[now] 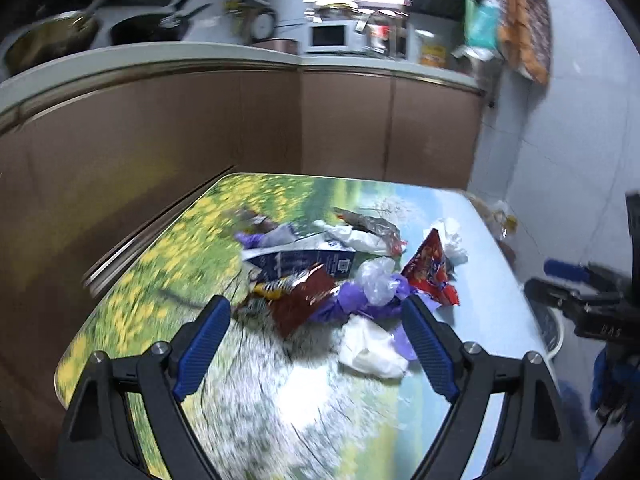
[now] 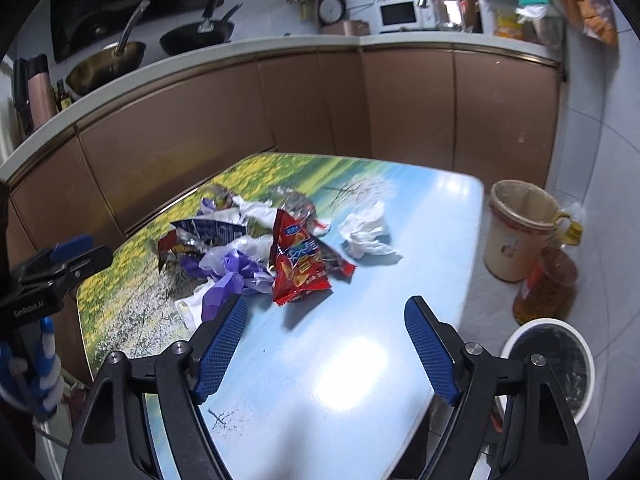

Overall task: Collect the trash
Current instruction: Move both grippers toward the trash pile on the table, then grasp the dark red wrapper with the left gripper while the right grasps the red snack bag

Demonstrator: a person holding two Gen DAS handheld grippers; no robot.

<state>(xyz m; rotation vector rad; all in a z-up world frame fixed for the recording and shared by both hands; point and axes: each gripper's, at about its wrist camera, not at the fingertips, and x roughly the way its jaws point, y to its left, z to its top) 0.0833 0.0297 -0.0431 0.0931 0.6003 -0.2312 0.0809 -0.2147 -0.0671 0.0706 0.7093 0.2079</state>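
Note:
A pile of trash lies on the flower-print table (image 2: pixel 360 360): a red snack bag (image 2: pixel 300 264), purple plastic (image 2: pixel 236 276), a blue carton (image 2: pixel 212 232), a dark red wrapper (image 1: pixel 304 300) and a crumpled white tissue (image 2: pixel 368 236). The red snack bag (image 1: pixel 430 272), a white tissue (image 1: pixel 372 348) and the table (image 1: pixel 160 280) also show in the left wrist view. My left gripper (image 1: pixel 316 312) is open and empty just above the near side of the pile. My right gripper (image 2: pixel 326 312) is open and empty over the bare blue part of the table, near the red bag.
A white bin with a dark liner (image 2: pixel 548 364) stands on the floor right of the table. A beige bin (image 2: pixel 516 228) and an oil bottle (image 2: pixel 544 284) stand beyond it. Brown cabinets (image 2: pixel 320 112) and a counter with pans (image 2: pixel 196 36) lie behind.

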